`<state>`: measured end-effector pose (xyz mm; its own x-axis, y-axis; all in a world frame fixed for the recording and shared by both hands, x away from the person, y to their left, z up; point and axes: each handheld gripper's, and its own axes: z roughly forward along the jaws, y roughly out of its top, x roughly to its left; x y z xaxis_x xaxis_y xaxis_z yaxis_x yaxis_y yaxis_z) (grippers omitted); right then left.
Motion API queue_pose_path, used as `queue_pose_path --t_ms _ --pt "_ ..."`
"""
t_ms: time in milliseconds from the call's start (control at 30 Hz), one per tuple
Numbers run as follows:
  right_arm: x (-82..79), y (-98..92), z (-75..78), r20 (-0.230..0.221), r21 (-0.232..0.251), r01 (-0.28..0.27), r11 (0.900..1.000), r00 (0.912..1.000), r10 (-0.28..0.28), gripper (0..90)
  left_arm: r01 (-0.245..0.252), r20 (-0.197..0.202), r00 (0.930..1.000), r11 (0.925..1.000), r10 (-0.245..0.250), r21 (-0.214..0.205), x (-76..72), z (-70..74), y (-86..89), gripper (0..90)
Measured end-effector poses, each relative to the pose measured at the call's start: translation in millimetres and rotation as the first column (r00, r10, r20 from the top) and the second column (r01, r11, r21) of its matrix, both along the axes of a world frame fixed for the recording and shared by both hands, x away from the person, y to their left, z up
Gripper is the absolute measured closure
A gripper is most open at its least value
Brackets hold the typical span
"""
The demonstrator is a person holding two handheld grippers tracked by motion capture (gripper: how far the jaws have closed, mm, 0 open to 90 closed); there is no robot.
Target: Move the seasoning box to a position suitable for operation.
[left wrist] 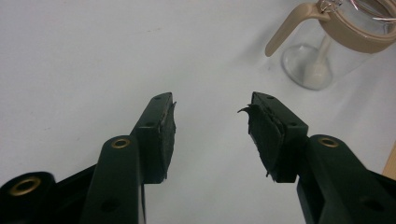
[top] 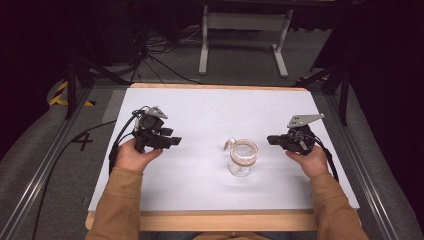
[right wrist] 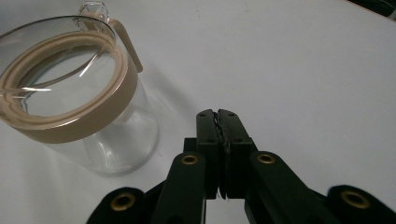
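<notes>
A clear glass jar (top: pixel 242 159) with a tan lid ring and a tan latch handle stands upright on the white table top (top: pixel 200 115), right of centre. In the left gripper view the jar (left wrist: pixel 327 46) is at the top right, beyond the jaws. My left gripper (top: pixel 173 142) is held at the left, pointing right toward the jar, its jaws wide open with nothing between them (left wrist: pixel 212 135). At the right, my right gripper (top: pixel 270 139) points left, close to the jar's rim, jaws shut with nothing in them (right wrist: pixel 218 116). The jar (right wrist: pixel 70 93) is just left of its tips.
The white sheet covers a wooden table with its edge (top: pixel 200 220) toward the person. Metal rails (top: pixel 45 165) run along both sides. A white stand (top: pixel 245 35) and cables (top: pixel 160 55) are on the floor beyond the far edge.
</notes>
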<state>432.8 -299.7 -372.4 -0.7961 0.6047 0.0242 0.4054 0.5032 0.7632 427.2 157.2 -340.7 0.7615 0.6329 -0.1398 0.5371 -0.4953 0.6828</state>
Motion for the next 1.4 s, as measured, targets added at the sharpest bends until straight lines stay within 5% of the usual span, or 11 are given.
queue_pose_path --t_ms 333,933,1400 --pt "-0.2 5.7 -2.8 -0.008 0.000 -0.014 0.9999 0.9999 0.014 88.1 0.011 0.012 0.9999 0.9999 -0.011 -0.001 -2.4 3.1 -2.0 51.0" --pt "-2.9 44.0 -25.2 -0.049 -0.099 -0.083 0.9916 0.9957 0.078 88.9 0.016 0.010 0.9998 0.9999 -0.016 -0.003 -2.7 2.7 -4.1 51.0" --pt "-6.0 49.6 -29.2 -0.073 -0.124 -0.105 0.9868 0.9927 0.096 89.5 0.024 -0.001 0.9997 0.9997 -0.024 -0.008 0.4 2.1 -7.3 50.8"
